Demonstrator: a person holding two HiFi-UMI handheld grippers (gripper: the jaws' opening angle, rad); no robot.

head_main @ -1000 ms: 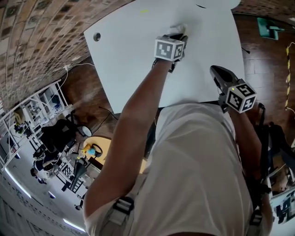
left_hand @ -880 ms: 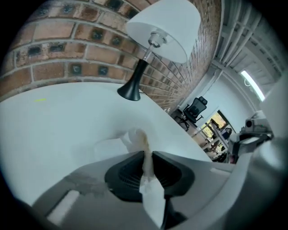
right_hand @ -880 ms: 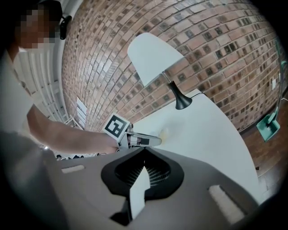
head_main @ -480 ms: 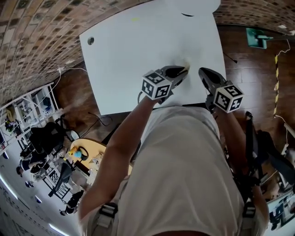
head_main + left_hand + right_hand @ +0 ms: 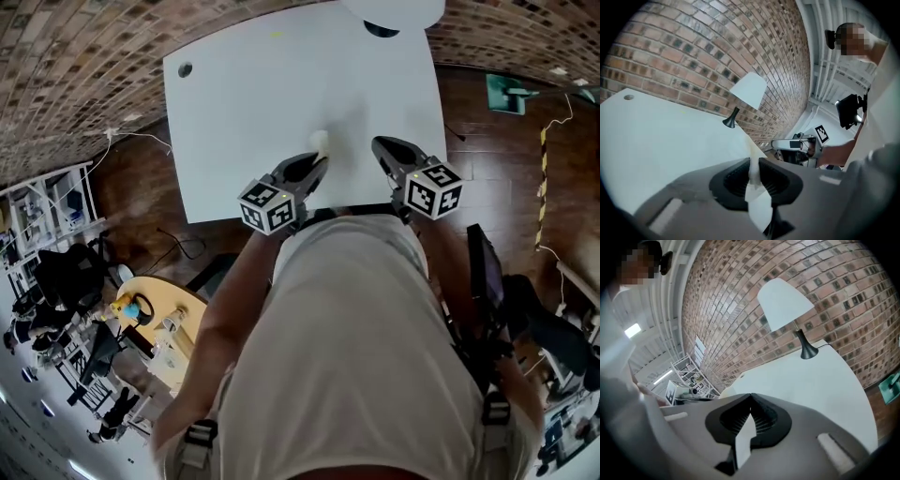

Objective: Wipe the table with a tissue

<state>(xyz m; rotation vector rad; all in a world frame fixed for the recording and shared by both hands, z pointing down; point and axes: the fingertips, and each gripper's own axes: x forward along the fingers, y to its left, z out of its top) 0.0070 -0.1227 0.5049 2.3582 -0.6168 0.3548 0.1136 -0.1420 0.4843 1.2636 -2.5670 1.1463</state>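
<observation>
**Tissue pinched in the left gripper, near the table's front edge**

The tissue (image 5: 752, 176) is white to cream, squeezed into a narrow, creased strip. The left gripper (image 5: 319, 159) pinches it between its dark ribbed pads. Its long axis runs along the jaws: one pale end pokes past the fingertips toward the lamp (image 5: 785, 303) at the far edge, and a wider flap hangs back behind the pads. It sits over the white table (image 5: 244, 112), close to the near edge. In the head view it is only a small pale blob, and whether it touches the tabletop cannot be told. The right gripper (image 5: 751, 397), just beside it, has its jaws pressed together on nothing.
</observation>
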